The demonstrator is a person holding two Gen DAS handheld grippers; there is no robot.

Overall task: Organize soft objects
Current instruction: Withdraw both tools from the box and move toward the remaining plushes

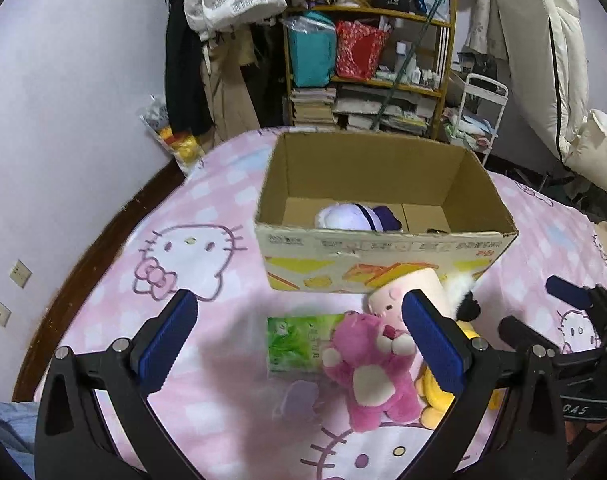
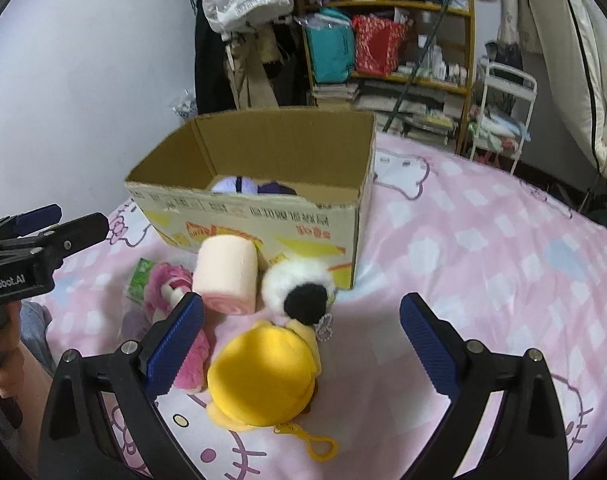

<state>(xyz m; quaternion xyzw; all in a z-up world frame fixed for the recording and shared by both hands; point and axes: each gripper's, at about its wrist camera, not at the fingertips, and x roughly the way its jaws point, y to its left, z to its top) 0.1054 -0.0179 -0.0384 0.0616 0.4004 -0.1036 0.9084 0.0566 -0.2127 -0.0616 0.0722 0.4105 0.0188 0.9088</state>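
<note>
On the pink cartoon-cat bedsheet [image 2: 483,240], the left gripper [image 1: 299,344] hangs with its blue-padded fingers [image 1: 165,350] spread wide, holding nothing. Below it lie a green tissue packet [image 1: 295,340] and a pink plush bear [image 1: 367,372] — just beside a pale pink roll-shaped cushion [image 2: 227,276], a white-and-black pompom [image 2: 299,284] and a yellow plush toy [image 2: 263,376]. Behind them stands an open cardboard box [image 2: 263,216] with a white-and-purple plush [image 1: 355,216] inside. The right gripper [image 2: 301,350] gapes over the yellow toy, empty.
</note>
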